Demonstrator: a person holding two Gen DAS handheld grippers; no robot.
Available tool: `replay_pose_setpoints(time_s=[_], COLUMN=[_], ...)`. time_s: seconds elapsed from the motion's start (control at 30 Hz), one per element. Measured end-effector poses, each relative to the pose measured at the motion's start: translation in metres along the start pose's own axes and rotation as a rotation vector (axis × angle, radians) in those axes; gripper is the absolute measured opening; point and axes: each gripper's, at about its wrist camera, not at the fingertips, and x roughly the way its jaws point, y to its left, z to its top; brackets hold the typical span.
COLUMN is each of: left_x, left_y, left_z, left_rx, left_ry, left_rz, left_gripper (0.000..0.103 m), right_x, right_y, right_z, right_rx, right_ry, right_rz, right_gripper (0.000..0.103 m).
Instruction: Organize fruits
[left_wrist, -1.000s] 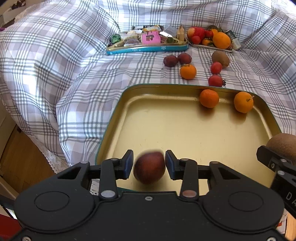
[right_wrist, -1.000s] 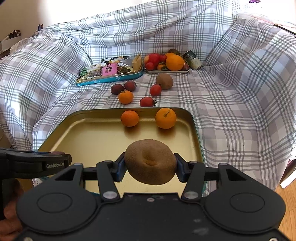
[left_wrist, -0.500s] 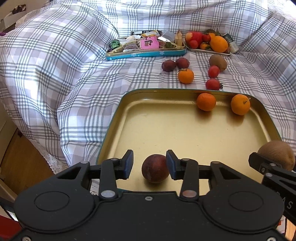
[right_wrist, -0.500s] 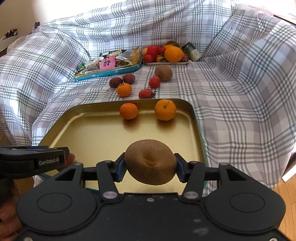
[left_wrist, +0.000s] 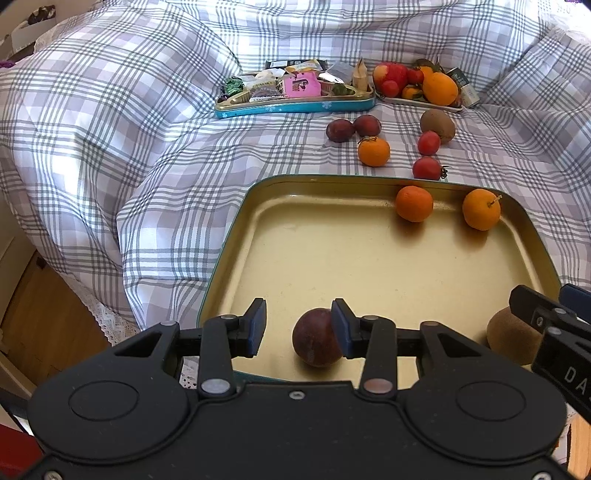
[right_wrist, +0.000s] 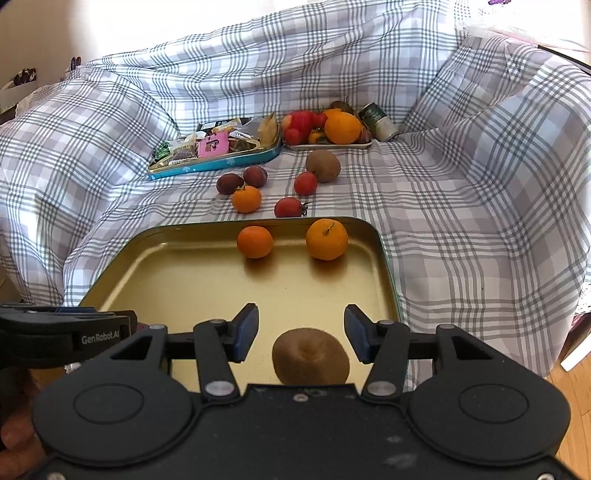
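Left gripper (left_wrist: 298, 326): jaws are seen released, having just been opening; a dark red plum (left_wrist: 317, 341) lies on the tray floor between them, against the right pad, ungripped.
Right gripper (right_wrist: 301, 334): jaws are parted and clear of the kiwi (right_wrist: 311, 356), which is set on the tray floor between them.
Gold tray (left_wrist: 236, 236): placed on the checked blanket (left_wrist: 110, 147); two oranges (left_wrist: 414, 203) are kept by its far rim.
Loose fruit: plums, an orange, tomatoes and a second kiwi (left_wrist: 437, 124) are scattered on the blanket beyond the tray.
Background: a blue snack tin (left_wrist: 295, 107) and a fruit plate (left_wrist: 417, 101) are found side by side.
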Motion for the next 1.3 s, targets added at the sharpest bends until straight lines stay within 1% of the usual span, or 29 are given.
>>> replay_pose_setpoints(time_s=[0.27,0.6,0.87,1.0,1.3], left_x=[-0.005,-0.006,-0.008,-0.01,-0.01], left_y=[0.001,-0.001,-0.002,-0.001,0.001], left_z=[0.0,0.0,-0.001,-0.002,-0.002], left_rx=[0.001,0.013,0.019,0.016,0.007], left_ry=[-0.003,0.006,0.013,0.017,0.029], left_rz=[-0.011,-0.017,-0.019,-0.023,-0.027], left_gripper=[0.05,0.05,0.05,0.05,0.049], right_x=[-0.007,-0.007,-0.009,-0.011,-0.015], right_y=[-0.001,0.001,0.0,0.001,-0.003], right_z=[0.002,0.001,0.002,0.001,-0.001], right_rx=[0.009,-0.008,-0.018,-0.035,-0.029], right_ry=[-0.024,-0.01,0.034,0.054,0.096], right_rz=[-0.002,0.001,0.01,-0.003,-0.001], right_gripper=[0.055,0.055,0.055,0.055,0.055])
